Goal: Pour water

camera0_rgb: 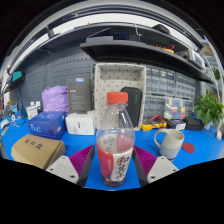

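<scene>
Bottle point(117, 140), red cap on, stands upright between gripper point(116, 160) fingers on blue table point(190, 160). Pink pads flank label; firm clamp or slight gap — cannot tell. Mug point(168, 142) waits near, right of bottle. Pouring apparently not yet begun; tilt toward mug remains.

this looks like a workshop or lab bench: a blue worktop point(190, 150) crowded with cardboard and plastic boxes, a grey perforated pegboard wall point(45, 70) behind it, a dark overhead shelf point(135, 47), and a green potted plant point(210, 108) beside it.
</scene>
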Demonstrator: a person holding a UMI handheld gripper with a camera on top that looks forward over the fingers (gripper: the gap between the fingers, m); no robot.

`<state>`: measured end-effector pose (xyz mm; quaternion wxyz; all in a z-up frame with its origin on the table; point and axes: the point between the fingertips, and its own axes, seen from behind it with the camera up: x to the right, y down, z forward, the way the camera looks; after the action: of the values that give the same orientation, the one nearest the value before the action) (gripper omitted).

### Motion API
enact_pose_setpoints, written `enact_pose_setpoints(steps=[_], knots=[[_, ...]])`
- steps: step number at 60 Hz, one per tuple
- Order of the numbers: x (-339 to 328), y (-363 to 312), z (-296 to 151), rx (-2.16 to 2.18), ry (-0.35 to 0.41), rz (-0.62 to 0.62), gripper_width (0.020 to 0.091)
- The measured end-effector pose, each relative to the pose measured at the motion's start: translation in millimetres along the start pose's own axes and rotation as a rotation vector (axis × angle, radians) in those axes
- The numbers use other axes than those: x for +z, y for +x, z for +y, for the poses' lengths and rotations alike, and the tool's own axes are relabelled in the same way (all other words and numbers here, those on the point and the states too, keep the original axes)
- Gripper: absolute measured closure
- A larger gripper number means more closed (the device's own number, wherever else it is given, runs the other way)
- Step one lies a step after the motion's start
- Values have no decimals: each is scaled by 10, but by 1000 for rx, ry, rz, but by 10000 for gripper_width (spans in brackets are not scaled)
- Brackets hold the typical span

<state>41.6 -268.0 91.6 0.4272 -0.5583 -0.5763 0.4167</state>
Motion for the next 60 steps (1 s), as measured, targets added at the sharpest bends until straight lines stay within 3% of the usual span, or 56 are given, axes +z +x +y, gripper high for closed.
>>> enact_pose_setpoints(steps=[5,7,23,40,60], knots=[[111,-1,17,10,22,-4,481],[133,34,-12,9,42,7,576],[172,19,-76,15,136,-56,690],[143,84,-139,189,55,-176,695],[222,519,-700,926,-69,-332,696]])
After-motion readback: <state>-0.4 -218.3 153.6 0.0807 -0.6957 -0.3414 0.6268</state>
